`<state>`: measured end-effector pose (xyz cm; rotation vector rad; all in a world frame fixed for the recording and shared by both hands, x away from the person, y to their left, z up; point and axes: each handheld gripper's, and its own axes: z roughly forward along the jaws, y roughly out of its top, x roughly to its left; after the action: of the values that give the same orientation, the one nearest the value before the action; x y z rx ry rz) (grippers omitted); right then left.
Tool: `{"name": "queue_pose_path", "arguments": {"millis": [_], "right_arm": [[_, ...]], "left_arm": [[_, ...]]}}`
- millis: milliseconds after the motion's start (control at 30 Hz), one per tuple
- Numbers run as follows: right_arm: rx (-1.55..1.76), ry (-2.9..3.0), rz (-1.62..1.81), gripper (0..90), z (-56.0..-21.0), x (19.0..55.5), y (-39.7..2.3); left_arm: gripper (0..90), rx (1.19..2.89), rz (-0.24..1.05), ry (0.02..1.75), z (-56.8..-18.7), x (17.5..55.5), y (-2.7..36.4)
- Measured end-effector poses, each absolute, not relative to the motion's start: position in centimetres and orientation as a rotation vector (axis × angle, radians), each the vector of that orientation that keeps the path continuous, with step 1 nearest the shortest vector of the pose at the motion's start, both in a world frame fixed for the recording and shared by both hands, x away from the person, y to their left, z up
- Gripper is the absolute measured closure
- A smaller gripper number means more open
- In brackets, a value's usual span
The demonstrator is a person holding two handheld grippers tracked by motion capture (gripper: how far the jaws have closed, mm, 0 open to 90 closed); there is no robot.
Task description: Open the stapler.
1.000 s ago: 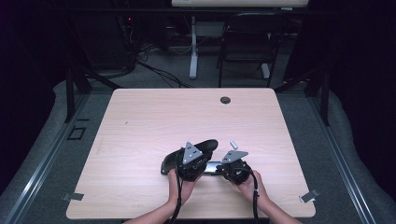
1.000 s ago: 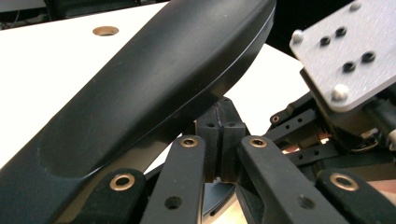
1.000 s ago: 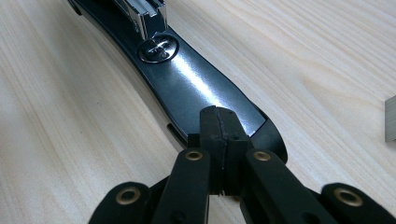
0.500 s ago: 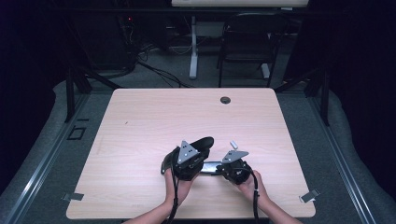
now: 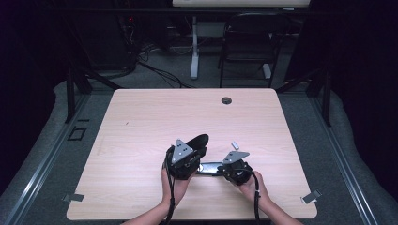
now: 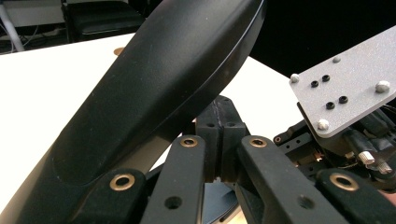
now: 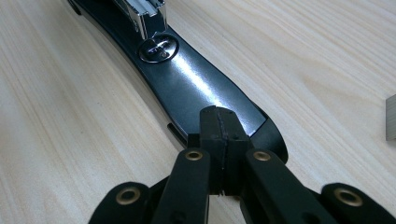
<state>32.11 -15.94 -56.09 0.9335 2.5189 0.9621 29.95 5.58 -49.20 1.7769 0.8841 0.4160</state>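
In the high view the left gripper [image 5: 185,161] covers the stapler's hinge. The stapler's black top arm [image 6: 154,88] is cut off by the left gripper view's edges. A small silvery piece [image 5: 235,146] on the table is too small to identify.

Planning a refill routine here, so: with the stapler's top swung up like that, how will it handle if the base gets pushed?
The stapler is probably stiff and fairly heavy: its glossy base looks like metal. That smooth base may slide on the table unless pinned; the shut right gripper rests on its end. The raised top cover sits on a hinge, so it could drop.
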Motion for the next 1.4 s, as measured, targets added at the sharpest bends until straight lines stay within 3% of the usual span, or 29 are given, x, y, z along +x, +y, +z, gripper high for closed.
{"name": "queue_pose_path", "arguments": {"millis": [1400], "right_arm": [[0.943,2.533,0.991,90.0,-56.1,32.4,-16.2]], "left_arm": [[90.0,1.758,0.407,0.894,-48.5,29.9,6.7]]}}
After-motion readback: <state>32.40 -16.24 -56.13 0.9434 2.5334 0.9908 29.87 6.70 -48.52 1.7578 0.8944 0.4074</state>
